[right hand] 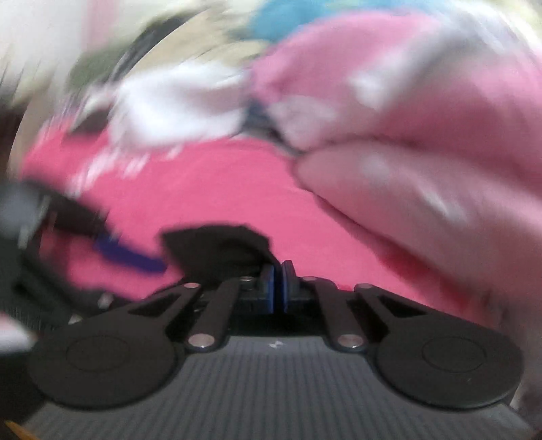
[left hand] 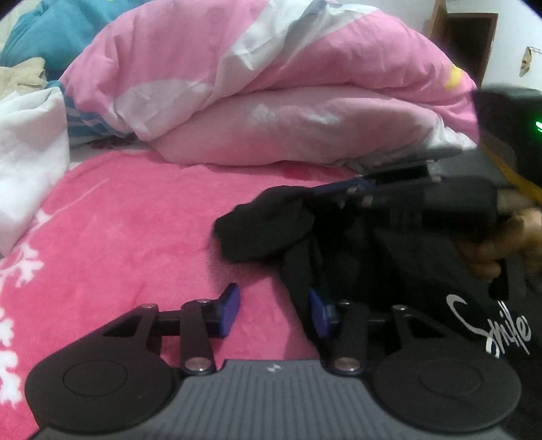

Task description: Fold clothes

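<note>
A black garment (left hand: 389,257) with white lettering lies at the right of a hot-pink blanket (left hand: 135,220). My left gripper (left hand: 274,309) is low over the blanket with its blue pads apart. Its right pad (left hand: 318,314) touches the garment's left edge, and a strip of black cloth lies just inside the gap. My right gripper (left hand: 342,189) reaches in from the right, held by a hand (left hand: 508,237), and is shut on a raised fold of the garment. In the blurred right wrist view, its pads (right hand: 278,284) meet and the black cloth (right hand: 210,243) bunches at them.
A bulky pink and white quilt (left hand: 271,84) is heaped across the back of the bed. A white cloth (left hand: 30,152) lies at the left, with blue fabric (left hand: 50,30) and beige fabric behind it. A dark wooden opening (left hand: 471,40) stands at the far right.
</note>
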A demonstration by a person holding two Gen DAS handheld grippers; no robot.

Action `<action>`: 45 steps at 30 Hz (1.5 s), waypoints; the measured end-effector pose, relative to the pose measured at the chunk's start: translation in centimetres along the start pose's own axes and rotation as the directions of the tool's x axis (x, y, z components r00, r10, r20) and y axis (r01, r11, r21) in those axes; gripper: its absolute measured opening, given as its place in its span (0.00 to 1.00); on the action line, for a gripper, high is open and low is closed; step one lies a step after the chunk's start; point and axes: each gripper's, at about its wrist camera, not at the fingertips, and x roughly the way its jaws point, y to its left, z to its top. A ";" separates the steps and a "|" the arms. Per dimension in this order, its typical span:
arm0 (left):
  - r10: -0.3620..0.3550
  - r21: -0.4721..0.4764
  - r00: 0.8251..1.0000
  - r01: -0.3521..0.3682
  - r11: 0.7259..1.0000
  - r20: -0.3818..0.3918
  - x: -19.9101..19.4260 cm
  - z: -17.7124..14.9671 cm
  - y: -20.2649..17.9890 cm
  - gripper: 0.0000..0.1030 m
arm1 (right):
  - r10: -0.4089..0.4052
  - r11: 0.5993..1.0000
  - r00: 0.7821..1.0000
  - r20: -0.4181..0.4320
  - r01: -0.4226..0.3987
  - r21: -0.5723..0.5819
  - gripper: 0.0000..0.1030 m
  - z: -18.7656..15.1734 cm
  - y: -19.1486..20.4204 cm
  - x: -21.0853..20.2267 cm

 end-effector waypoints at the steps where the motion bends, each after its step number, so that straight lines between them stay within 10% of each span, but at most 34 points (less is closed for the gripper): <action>1: -0.002 -0.008 1.000 0.002 1.000 0.000 0.0 0.0 0.2 0.39 | 0.022 0.993 1.000 0.007 -0.023 0.114 0.03 -0.4 -1.8 0.2; 4: -0.003 -0.020 1.000 0.003 1.000 0.000 -0.1 0.0 0.4 0.34 | 0.085 0.884 0.996 0.033 -0.090 0.459 0.04 -2.6 -6.8 1.1; 8: -0.001 -0.032 1.000 0.001 0.999 -0.002 -0.3 0.0 0.5 0.28 | 0.078 0.551 0.990 0.118 -0.142 0.822 0.06 -6.8 -12.7 1.1; 11: -0.011 -0.053 1.000 0.011 0.999 0.001 -0.7 0.1 0.9 0.26 | 0.025 0.467 0.985 0.172 -0.164 0.869 0.07 -8.2 -14.1 -0.8; 15: -0.010 -0.054 1.000 0.010 0.998 0.007 -0.9 0.0 0.8 0.21 | 0.054 0.753 0.983 0.175 -0.155 0.639 0.15 -4.1 -9.7 -2.7; 16: -0.011 -0.055 1.000 0.011 0.998 0.007 -0.9 0.0 0.7 0.20 | 0.067 0.815 0.983 0.170 -0.152 0.560 0.32 -3.0 -8.3 -3.0; 17: -0.012 -0.055 1.000 0.013 0.998 0.008 -0.9 0.0 0.6 0.20 | 0.083 0.866 0.984 0.159 -0.150 0.478 0.52 -1.8 -6.9 -3.0; 20: -0.032 -0.080 0.999 0.033 0.996 0.018 -1.1 0.2 1.0 0.20 | 0.126 0.957 0.987 0.102 -0.148 0.249 0.60 1.0 -2.8 -1.1; 24: -0.081 -0.182 0.995 0.090 0.979 0.055 -1.2 0.8 2.6 0.32 | 0.110 0.978 0.994 0.017 -0.111 0.176 0.56 2.5 -0.8 2.3; 26: -0.101 -0.248 0.991 0.120 0.961 0.085 -1.1 1.2 3.8 0.33 | 0.103 0.967 0.995 -0.013 -0.097 0.235 0.19 2.3 -1.8 3.1; 28: -0.123 -0.330 0.987 0.150 0.932 0.102 -0.4 1.6 5.0 0.39 | 0.105 0.930 0.994 -0.026 -0.089 0.357 0.04 1.9 -4.0 4.1; 34: -0.183 -0.482 0.979 0.205 0.852 0.093 3.4 3.0 7.0 0.48 | 0.132 0.822 0.989 0.059 -0.143 0.551 0.01 -0.7 -7.7 3.3; 38: -0.144 -0.442 0.989 0.149 0.885 0.044 5.4 3.6 5.8 0.09 | 0.125 0.819 0.990 0.063 -0.139 0.557 0.00 -1.3 -8.1 3.1; 45: -0.081 -0.382 0.971 0.164 0.909 0.225 -0.6 4.0 6.5 0.07 | 0.101 0.856 0.984 0.150 -0.163 0.491 0.00 1.1 -7.0 0.1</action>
